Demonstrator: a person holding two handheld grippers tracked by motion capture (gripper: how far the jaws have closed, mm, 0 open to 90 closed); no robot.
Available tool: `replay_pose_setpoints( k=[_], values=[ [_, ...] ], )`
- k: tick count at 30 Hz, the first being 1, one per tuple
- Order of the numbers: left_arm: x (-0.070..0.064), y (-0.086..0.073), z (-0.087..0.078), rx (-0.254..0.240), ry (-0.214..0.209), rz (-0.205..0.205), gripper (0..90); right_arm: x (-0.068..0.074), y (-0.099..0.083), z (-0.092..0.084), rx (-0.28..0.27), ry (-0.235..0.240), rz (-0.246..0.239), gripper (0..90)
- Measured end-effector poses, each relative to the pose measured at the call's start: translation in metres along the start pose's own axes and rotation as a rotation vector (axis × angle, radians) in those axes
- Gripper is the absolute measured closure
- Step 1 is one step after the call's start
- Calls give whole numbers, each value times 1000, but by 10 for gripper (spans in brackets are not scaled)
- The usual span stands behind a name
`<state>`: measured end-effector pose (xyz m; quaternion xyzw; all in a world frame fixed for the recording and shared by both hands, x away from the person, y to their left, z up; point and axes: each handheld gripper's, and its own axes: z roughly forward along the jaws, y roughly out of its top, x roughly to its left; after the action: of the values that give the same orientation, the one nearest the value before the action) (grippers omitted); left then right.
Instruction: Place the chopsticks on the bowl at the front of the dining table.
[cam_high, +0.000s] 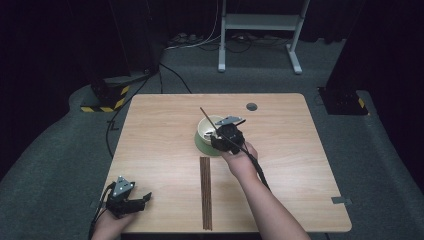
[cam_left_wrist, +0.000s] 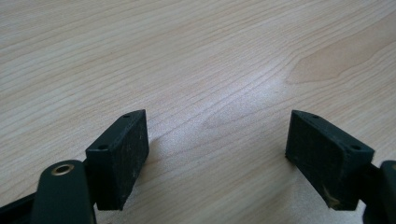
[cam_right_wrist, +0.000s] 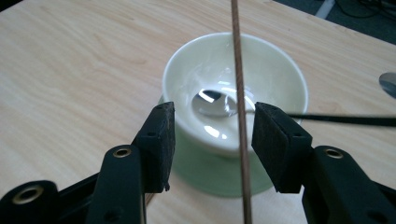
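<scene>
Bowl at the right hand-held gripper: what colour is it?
Creamy white bowl, on a pale green saucer; the right gripper view shows it best.

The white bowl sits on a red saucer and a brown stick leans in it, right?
Not quite. The saucer under the white bowl is pale green, not red, as the right gripper view shows. The brown stick does lean in the bowl.
</scene>
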<state>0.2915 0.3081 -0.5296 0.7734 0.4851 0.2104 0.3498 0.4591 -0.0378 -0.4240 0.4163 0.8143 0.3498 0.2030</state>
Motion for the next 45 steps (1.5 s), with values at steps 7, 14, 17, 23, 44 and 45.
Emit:
replay_pose_setpoints(
  k=[7, 14, 17, 23, 44, 45],
  values=[
    [0, 0, 0, -1, 0, 0, 214, 8, -32, -23, -31, 31, -27, 537],
    [0, 0, 0, -1, -1, 0, 214, 21, -59, -45, -71, 33, -51, 559],
    [0, 0, 0, -1, 0, 5, 214, 29, -73, -53, -106, 50, -32, 577],
    [0, 0, 0, 2, 2, 6, 215, 40, -104, -57, -108, 123, 46, 594],
    [-1, 0, 0, -6, 4, -5, 217, 65, -129, -18, 20, 134, -18, 576],
    [-1, 0, 0, -6, 5, -5, 217, 66, -129, -17, 19, 132, -28, 577]
  ],
)
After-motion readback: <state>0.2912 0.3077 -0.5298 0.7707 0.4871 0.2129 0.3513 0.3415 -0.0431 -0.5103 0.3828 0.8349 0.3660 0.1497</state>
